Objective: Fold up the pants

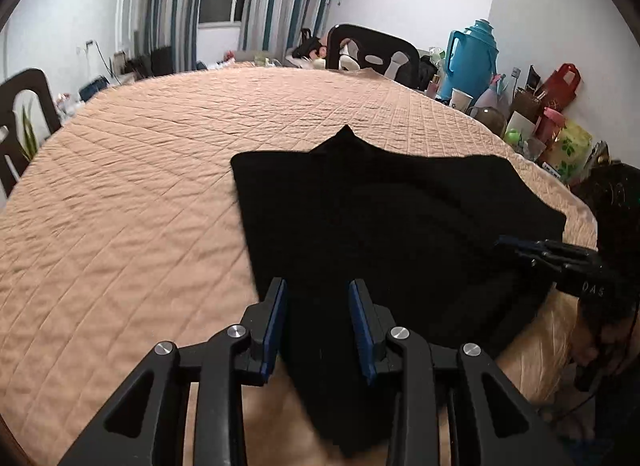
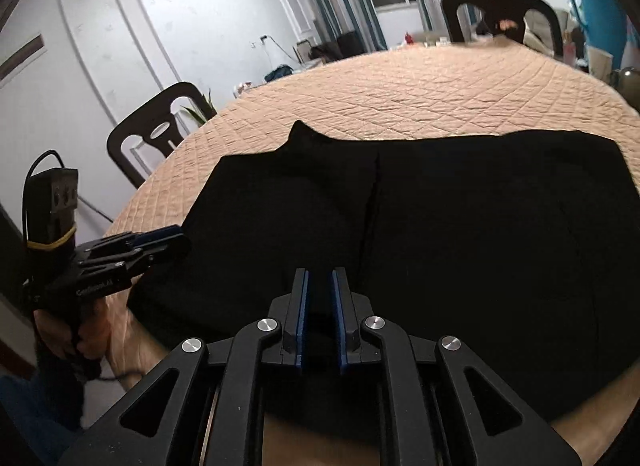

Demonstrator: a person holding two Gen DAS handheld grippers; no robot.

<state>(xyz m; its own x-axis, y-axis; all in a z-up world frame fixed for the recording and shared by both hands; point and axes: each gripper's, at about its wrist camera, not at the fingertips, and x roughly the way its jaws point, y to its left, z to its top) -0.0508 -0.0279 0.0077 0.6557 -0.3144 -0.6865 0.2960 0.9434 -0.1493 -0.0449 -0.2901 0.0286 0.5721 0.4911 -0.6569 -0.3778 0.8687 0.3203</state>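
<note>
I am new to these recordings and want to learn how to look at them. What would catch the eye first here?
First the black pants, spread flat on the peach quilted cover at its near edge. Next the two claws low over that near edge: the left claw with its jaws apart, the right claw with only a narrow gap. Then the blue thermos among the clutter at the far right.

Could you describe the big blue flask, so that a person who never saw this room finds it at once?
Start at the table with the peach quilted cover and look to the cluttered edge by the white wall, beyond the black pants. The blue flask stands there, upright. It is the tallest item among the bags and cups, with a side handle.
</note>
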